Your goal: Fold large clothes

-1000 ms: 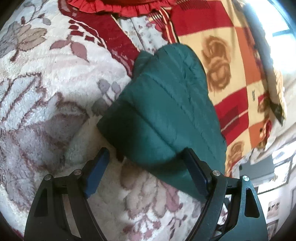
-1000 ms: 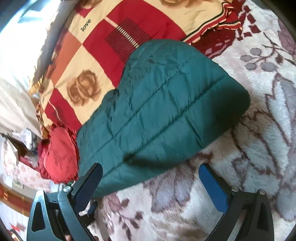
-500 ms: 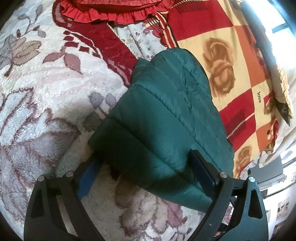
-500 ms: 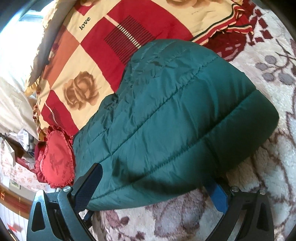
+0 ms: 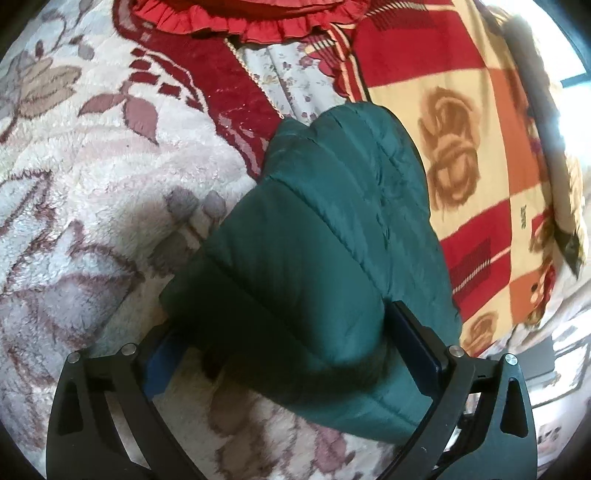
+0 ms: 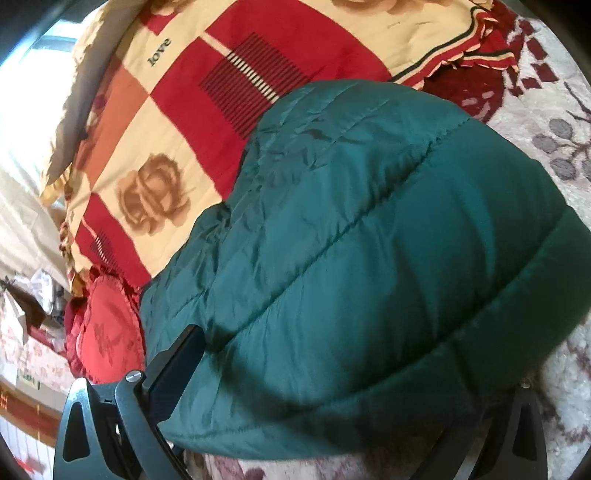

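Left wrist view first: my left gripper (image 5: 291, 354) has its jaws spread wide, and the near end of the green quilted jacket (image 5: 325, 236) is sitting right between them. The right finger (image 5: 413, 343) presses against the jacket's side, the blue pad of the left finger (image 5: 162, 358) is half tucked under the puffy edge. No squeeze on the fabric that I can see, so I call it released, straddling the bundle.

The jacket is a folded, padded lump lying on the fuzzy floral blanket (image 5: 85, 184), its far end reaching up to the red and cream patchwork quilt (image 5: 480, 122). A red ruffled cushion (image 5: 258, 18) sits at the top of this view, well apart from the jacket.

Over to the right wrist: the jacket (image 6: 369, 240) fills most of the frame, bulging over my right gripper (image 6: 351, 387). The left finger (image 6: 173, 373) touches the jacket's lower edge; the other finger is buried under the fabric, only its frame showing at the right. Jaws wide apart here too, the bundle lying between them, not clamped. The patchwork quilt (image 6: 221, 92) lies behind the jacket, and a red heart-shaped cushion (image 6: 107, 332) sits just beside its left end.
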Motion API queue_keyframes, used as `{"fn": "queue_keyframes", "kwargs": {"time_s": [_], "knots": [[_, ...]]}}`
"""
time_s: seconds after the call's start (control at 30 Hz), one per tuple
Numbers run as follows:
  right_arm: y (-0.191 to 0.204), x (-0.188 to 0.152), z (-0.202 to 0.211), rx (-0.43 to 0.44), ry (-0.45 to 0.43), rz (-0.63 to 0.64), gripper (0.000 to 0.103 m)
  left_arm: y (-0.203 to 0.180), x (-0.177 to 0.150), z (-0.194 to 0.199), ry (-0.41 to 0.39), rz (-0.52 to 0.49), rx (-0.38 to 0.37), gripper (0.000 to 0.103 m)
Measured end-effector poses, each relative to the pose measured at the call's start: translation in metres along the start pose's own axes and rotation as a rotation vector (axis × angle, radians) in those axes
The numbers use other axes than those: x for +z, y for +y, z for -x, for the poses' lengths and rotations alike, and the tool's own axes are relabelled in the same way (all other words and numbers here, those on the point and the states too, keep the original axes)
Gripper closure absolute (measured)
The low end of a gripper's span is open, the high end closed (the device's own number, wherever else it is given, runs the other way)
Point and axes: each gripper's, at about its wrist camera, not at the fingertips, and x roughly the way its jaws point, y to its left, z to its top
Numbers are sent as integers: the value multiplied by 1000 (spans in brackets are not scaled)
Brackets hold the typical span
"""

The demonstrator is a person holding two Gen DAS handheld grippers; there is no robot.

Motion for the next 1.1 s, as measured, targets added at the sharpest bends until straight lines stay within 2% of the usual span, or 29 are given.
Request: {"fn": "queue_keyframes", "kwargs": {"time_s": [0.1, 0.13, 0.2, 0.23, 0.27, 0.3, 0.37, 0.43, 0.5, 0.73, 1.0, 1.1], "knots": [[0, 3, -2, -12, -3, -14, 0, 1, 3, -1, 3, 6, -19, 3], [0, 3, -2, -18, -2, -14, 1, 1, 4, -1, 6, 1, -22, 7], [2, 3, -1, -46, -6, 4, 19, 1, 5, -2, 13, -6, -23, 20], [5, 3, 1, -60, -8, 26, 24, 2, 7, -2, 18, -3, -32, 31], [9, 3, 4, -72, -8, 55, 35, 3, 8, -1, 27, 1, -49, 42], [13, 2, 6, -85, -8, 83, 45, 2, 10, 0, 33, -2, -64, 46], [25, 1, 14, -116, -18, 172, 56, -3, 11, 7, 31, -27, -82, 60], [37, -1, 24, -131, -21, 235, 62, -10, 9, 18, 16, -61, -94, 65], [45, -5, 35, -135, -32, 271, 66, -14, 6, 32, 12, -82, -104, 66], [59, -46, 91, -102, -20, 342, 67, -6, -22, 87, 42, -153, -77, 66], [41, -88, 137, -78, 1, 283, 67, 11, -75, 144, 51, -255, -22, 66], [36, -106, 149, -83, 20, 274, 67, 16, -87, 153, 47, -284, 13, 66]]}}
